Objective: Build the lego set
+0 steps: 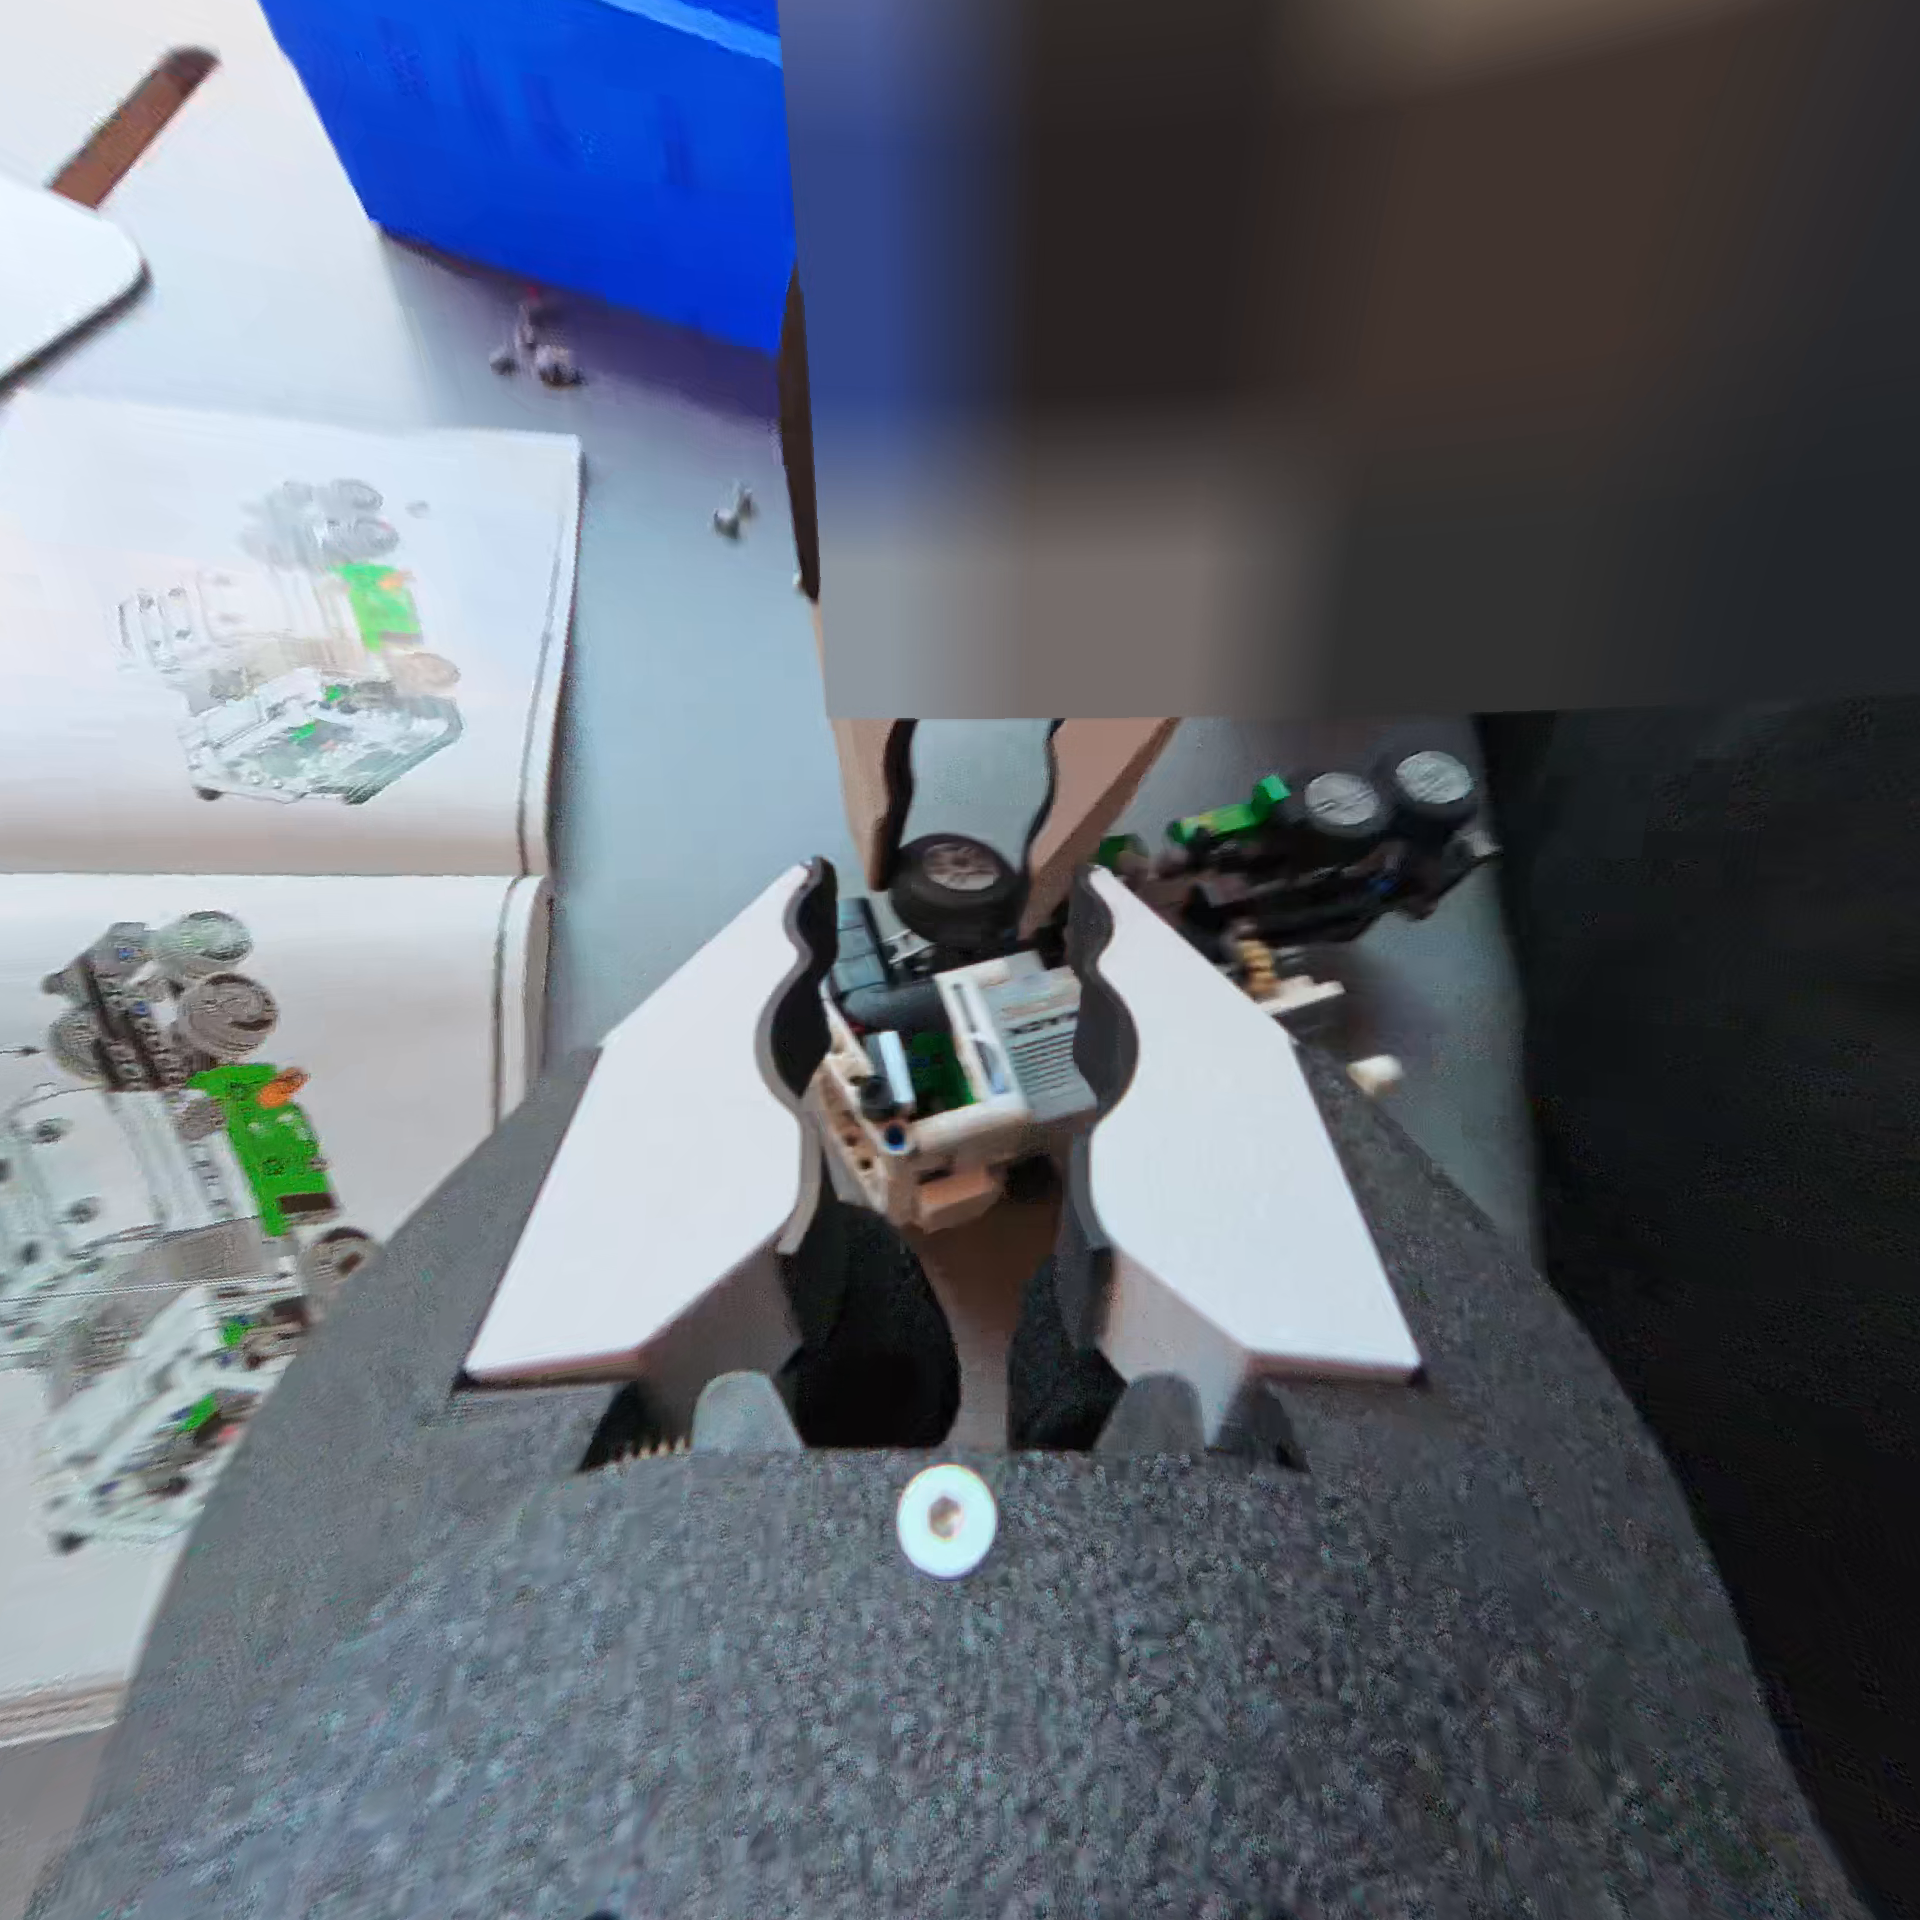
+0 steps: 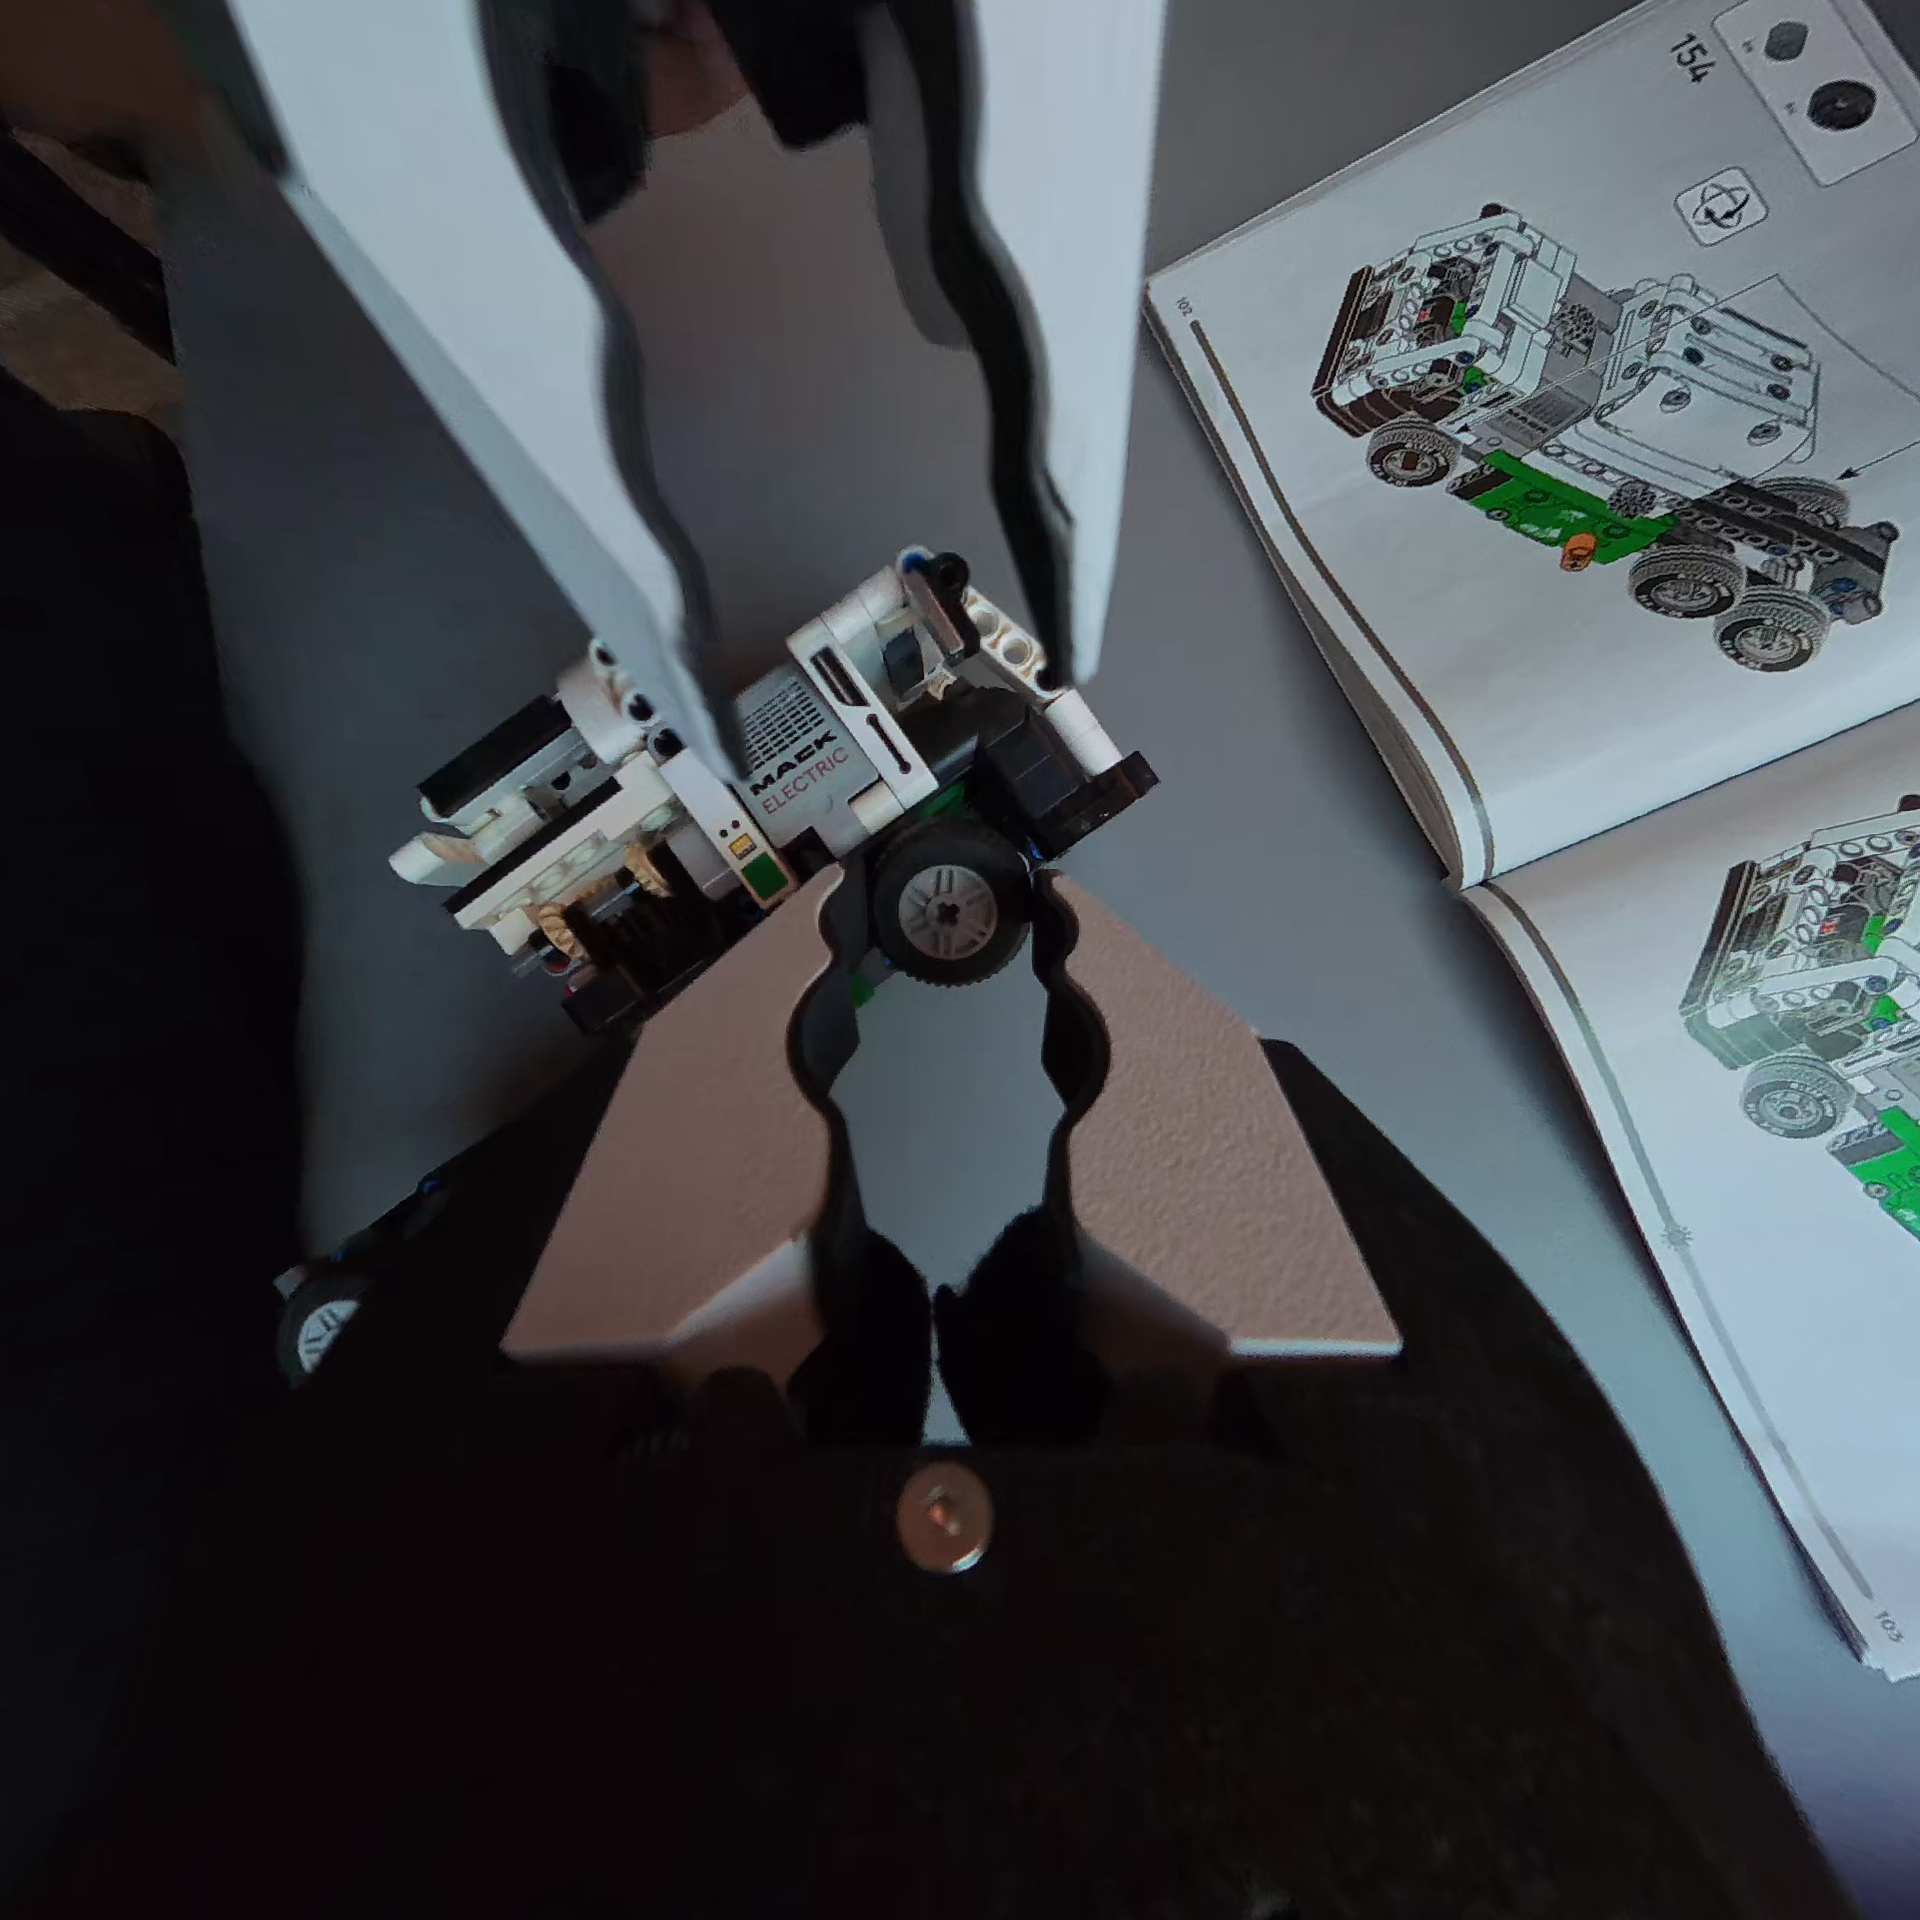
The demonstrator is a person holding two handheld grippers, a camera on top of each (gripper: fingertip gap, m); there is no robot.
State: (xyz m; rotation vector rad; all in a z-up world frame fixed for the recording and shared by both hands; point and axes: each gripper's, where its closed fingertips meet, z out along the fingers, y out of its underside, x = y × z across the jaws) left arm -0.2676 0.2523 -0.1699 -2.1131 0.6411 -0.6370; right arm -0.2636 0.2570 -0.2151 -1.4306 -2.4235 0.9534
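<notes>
A white and black lego truck cab (image 1: 997,1049) with a grey grille panel is held off the grey table. My left gripper (image 1: 956,875) has its white fingers closed on the cab's two sides; it comes in from the top in the right wrist view (image 2: 899,717). My right gripper (image 2: 943,883) is shut on a black wheel with a grey hub (image 2: 948,912) at the cab's (image 2: 831,748) underside. That wheel (image 1: 951,888) also shows in the left wrist view. A black and green chassis (image 1: 1340,862) with several wheels lies behind to the right.
An open instruction booklet (image 1: 281,644) lies on the table, also in the right wrist view (image 2: 1558,468). A blue bin (image 1: 561,135) stands at the back. Small loose parts (image 1: 535,348) lie near it, and a small white piece (image 1: 1377,1070) lies by the chassis. Spacing between my two grippers at the tips: around 4 cm.
</notes>
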